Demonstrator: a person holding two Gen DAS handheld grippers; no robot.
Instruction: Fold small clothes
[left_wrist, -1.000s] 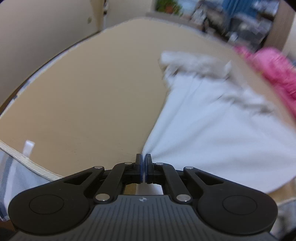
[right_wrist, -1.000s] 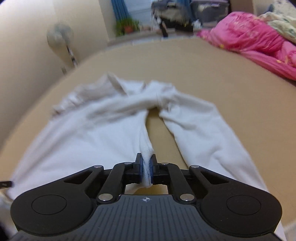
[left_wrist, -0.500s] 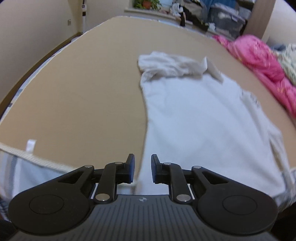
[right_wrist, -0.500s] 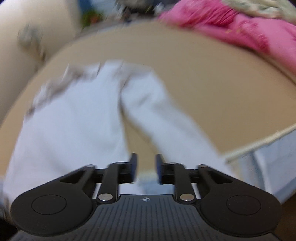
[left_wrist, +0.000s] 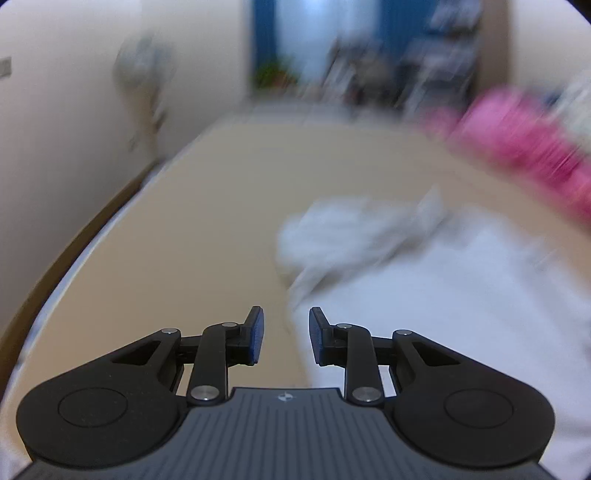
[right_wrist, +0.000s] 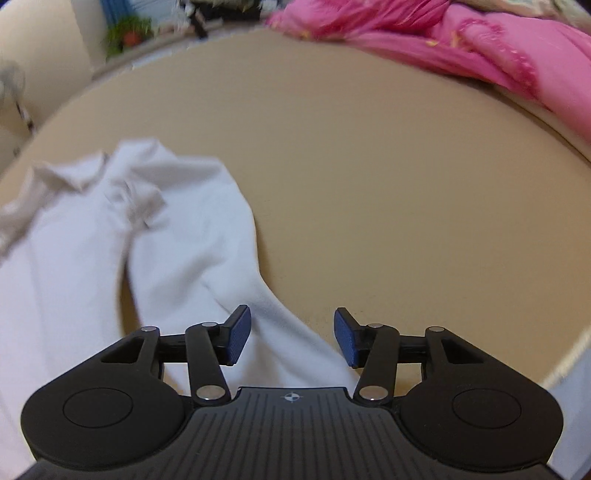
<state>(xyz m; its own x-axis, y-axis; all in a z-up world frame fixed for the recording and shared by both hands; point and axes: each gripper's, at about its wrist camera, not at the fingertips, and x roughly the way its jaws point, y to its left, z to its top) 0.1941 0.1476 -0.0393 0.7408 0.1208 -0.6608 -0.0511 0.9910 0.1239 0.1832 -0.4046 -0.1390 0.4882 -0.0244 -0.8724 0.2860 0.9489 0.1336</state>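
A small white long-sleeved shirt (left_wrist: 443, 295) lies spread on the tan bed surface (left_wrist: 207, 236), its collar end bunched at the far side. My left gripper (left_wrist: 283, 336) is open and empty, just above the shirt's left edge. In the right wrist view the shirt (right_wrist: 92, 251) lies at the left, and one sleeve (right_wrist: 229, 266) runs down towards the camera. My right gripper (right_wrist: 291, 336) is open wide and empty, with the sleeve's lower part passing under its left finger (right_wrist: 236, 334). The left wrist view is blurred by motion.
A pink blanket (right_wrist: 480, 48) is piled along the far right of the bed. A wall (left_wrist: 55, 147) and a standing fan (left_wrist: 144, 74) are at the left. The bed's edge (right_wrist: 565, 358) shows at the lower right. Cluttered shelves and a plant (right_wrist: 125, 33) stand beyond the bed.
Both grippers were shut on the shirt's hem a second ago, opened and let it drop. Now both have opened wider; the left has tilted up, the right has shifted right over the sleeve.
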